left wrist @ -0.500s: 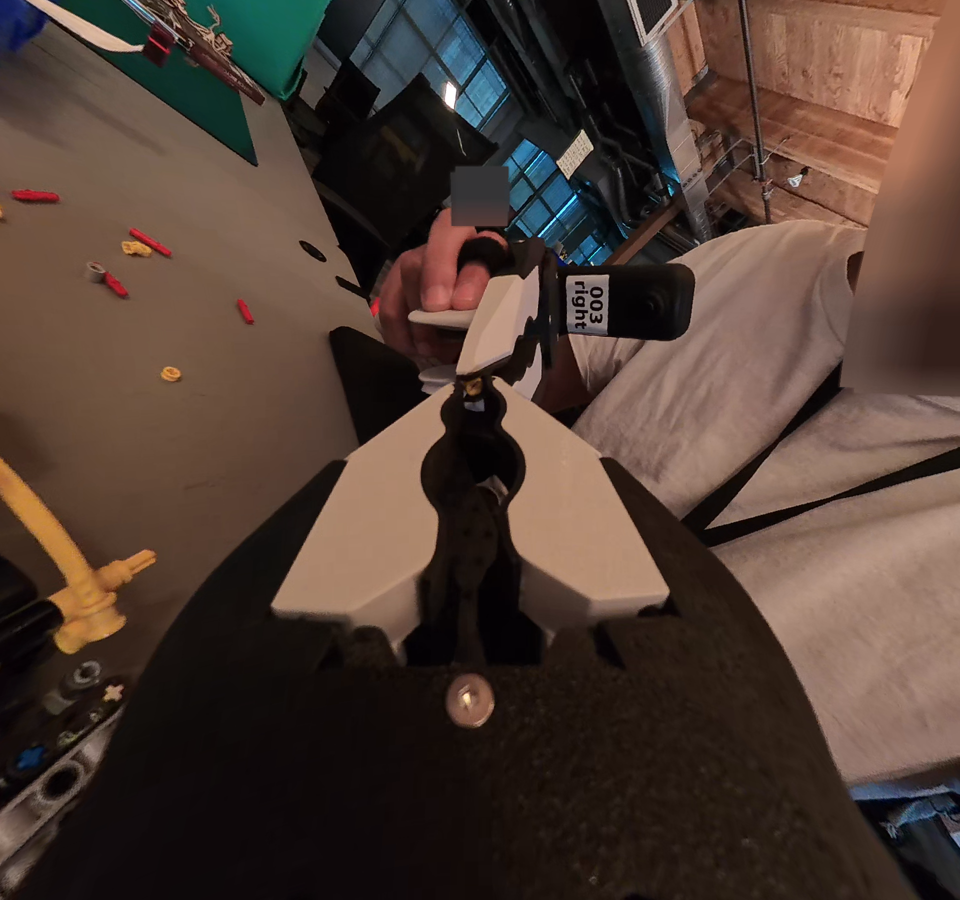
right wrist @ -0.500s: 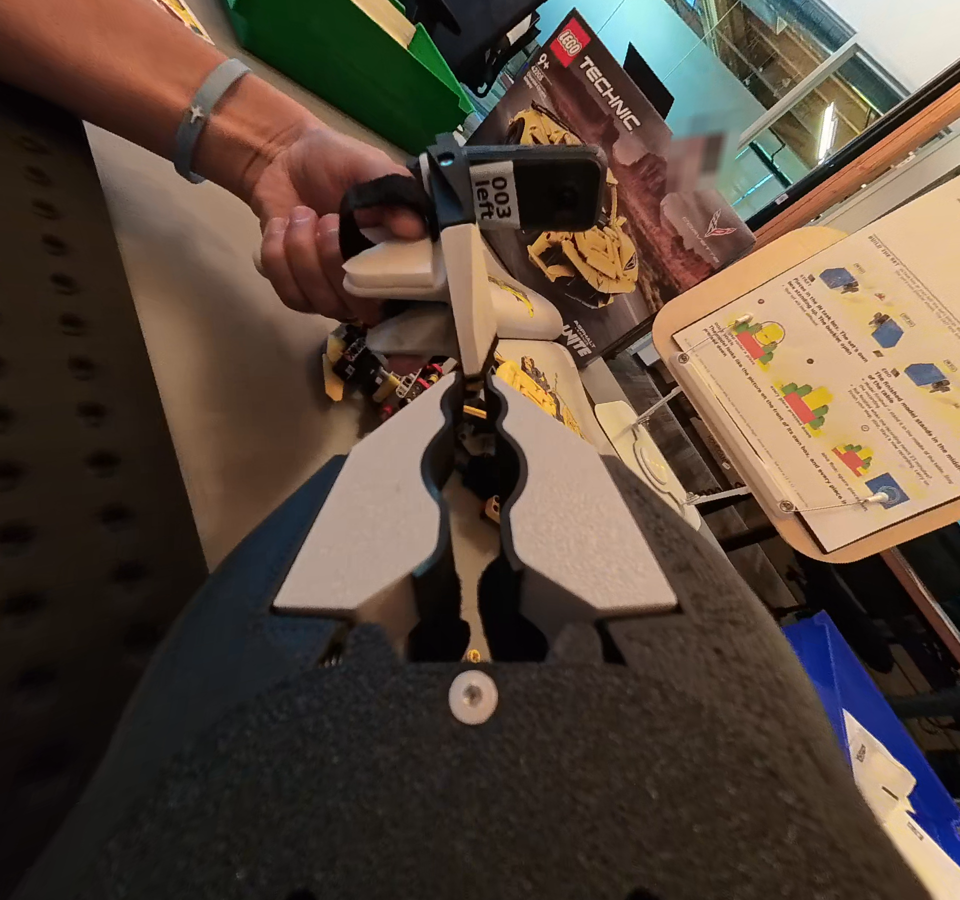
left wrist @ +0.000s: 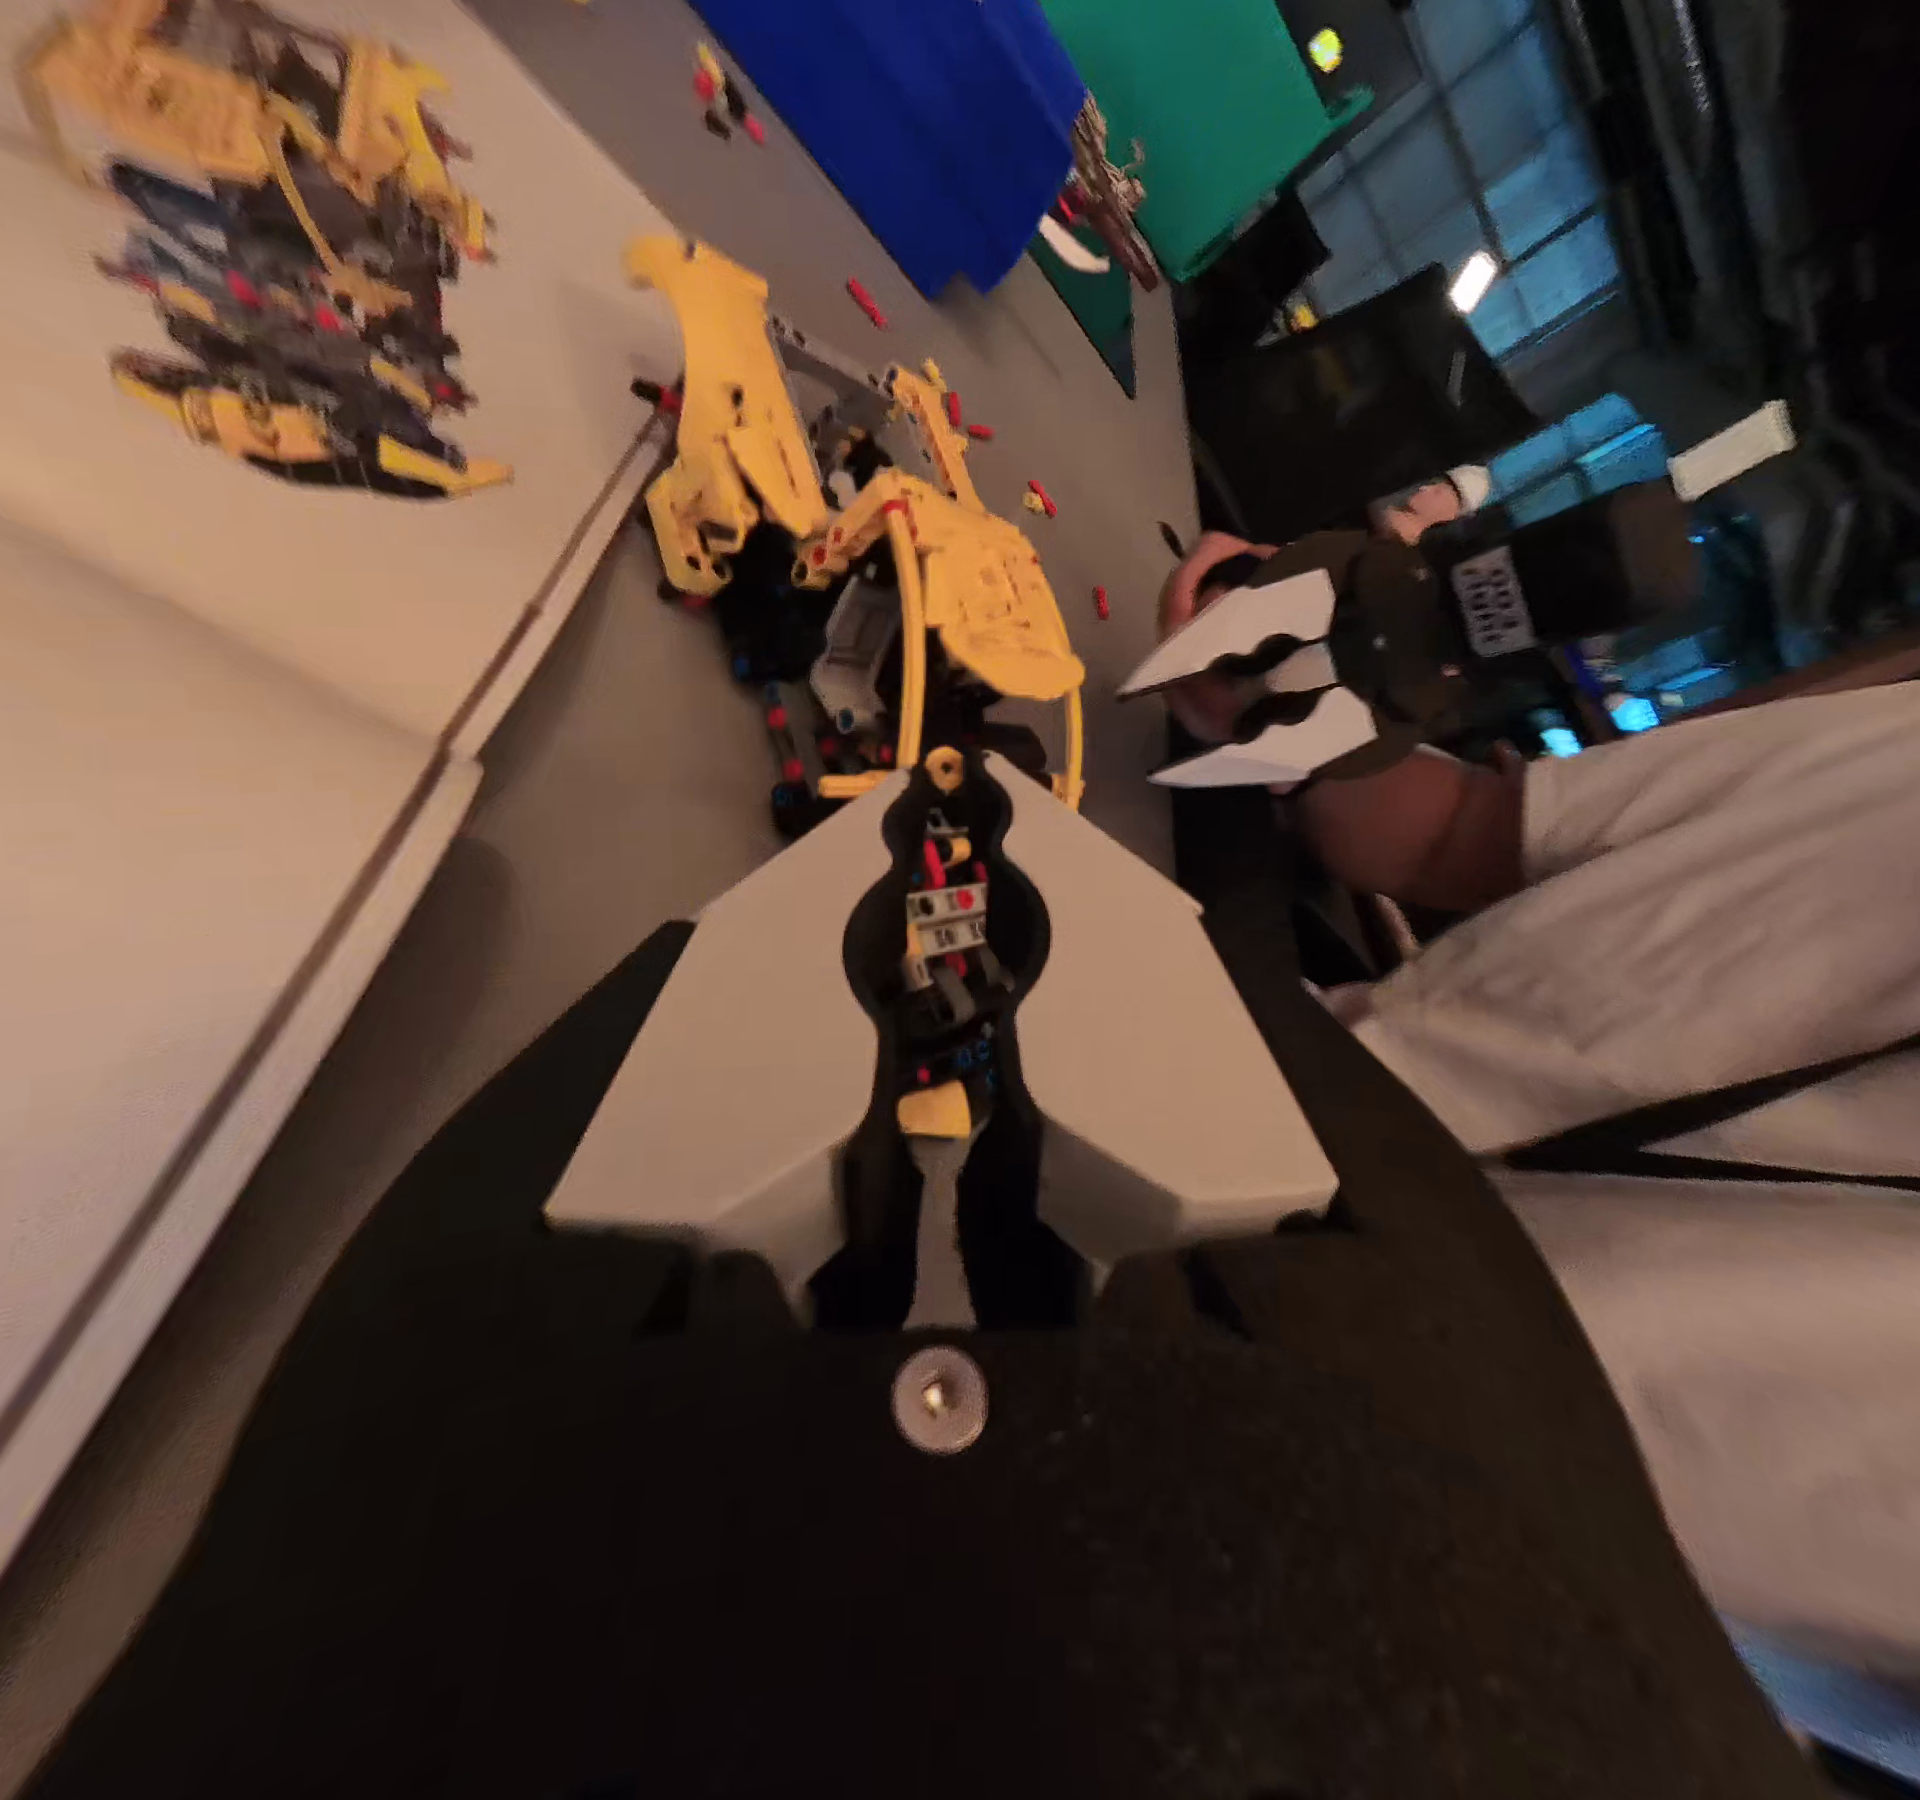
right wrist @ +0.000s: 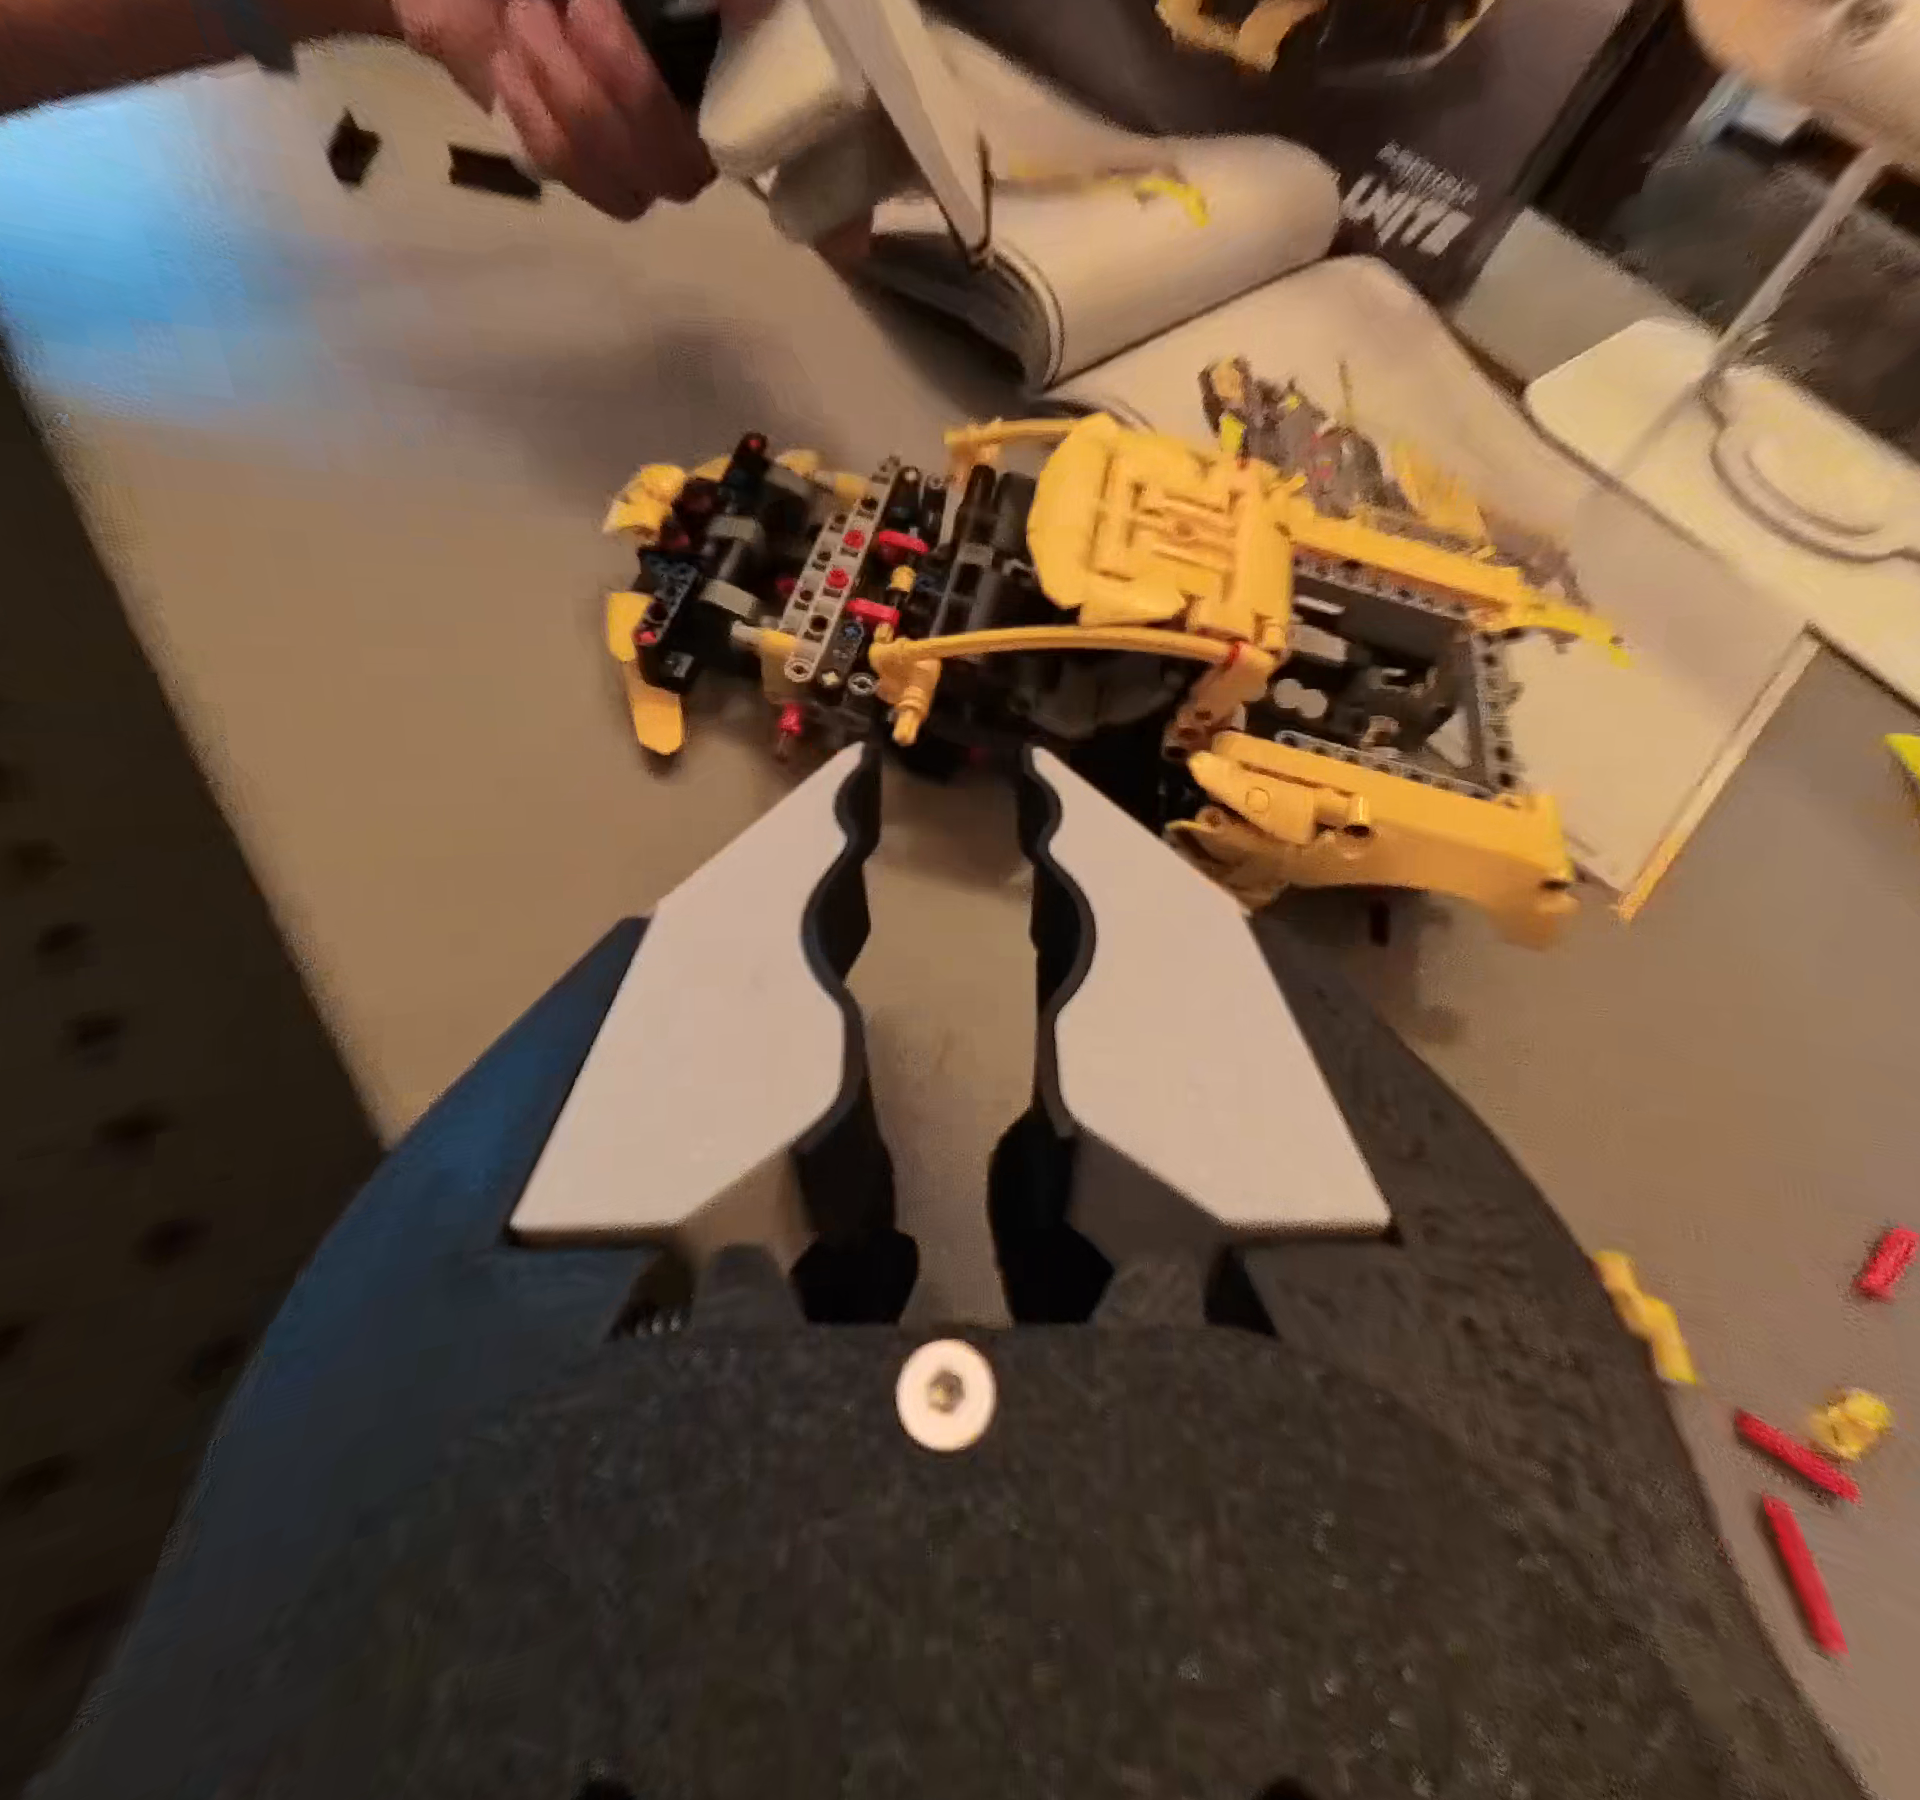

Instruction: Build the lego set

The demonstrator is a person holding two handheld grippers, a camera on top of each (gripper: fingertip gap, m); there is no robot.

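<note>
A partly built yellow and black Lego car (right wrist: 1143,545) lies on the grey table; it also shows in the left wrist view (left wrist: 977,597). My left gripper (left wrist: 940,786) is shut on a small yellow piece (left wrist: 942,766) and hangs over the car's front end. In the right wrist view the left gripper (right wrist: 966,212) is blurred, above the booklet beyond the car. My right gripper (right wrist: 945,758) is open and empty, its tips just short of the car's near side. In the left wrist view the right gripper (left wrist: 1138,734) shows open, to the right of the car.
An open instruction booklet (left wrist: 260,607) lies left of the car, and the set's box (right wrist: 1299,36) stands behind it. Blue (left wrist: 883,67) and green (left wrist: 1174,57) bins sit at the back. Loose red pins (right wrist: 1797,1459) and yellow bits (right wrist: 1849,1418) are scattered on the table. The gap from one gripper's tips to the other's is roughly 15 cm.
The two grippers were tip to tip in the air; now they are apart and both views look down on the car. The right gripper has opened. The left stays shut.
</note>
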